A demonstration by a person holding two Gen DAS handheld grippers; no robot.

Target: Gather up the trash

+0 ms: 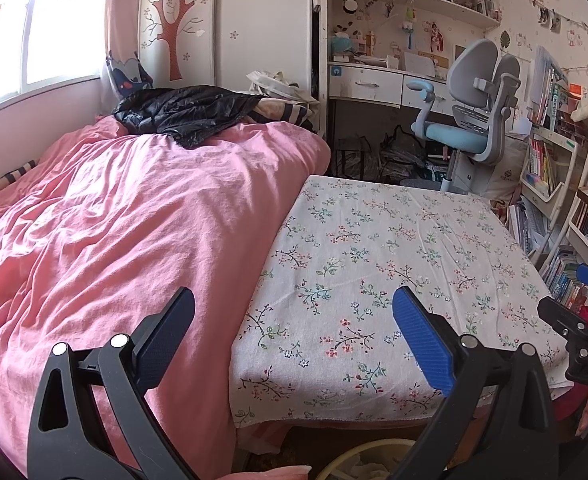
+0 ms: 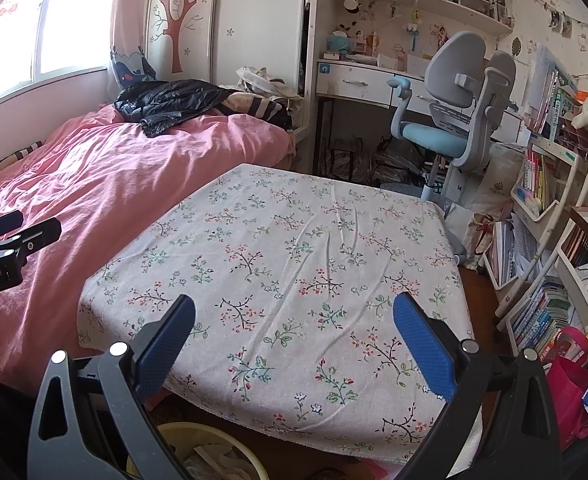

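the right gripper [image 2: 294,344] and left gripper [image 1: 294,340] both stood wide apart, holding nothing. the bin [image 2: 198,454] with crumpled paper lay below at six o'clock, nearer the right one. no trash showed on the table [image 2: 294,240].

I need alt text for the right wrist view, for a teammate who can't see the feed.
The right gripper is open and empty above a table under a floral cloth with nothing on it. A yellow bin holding crumpled paper sits below its near edge. A pink bed lies left, a desk chair behind.
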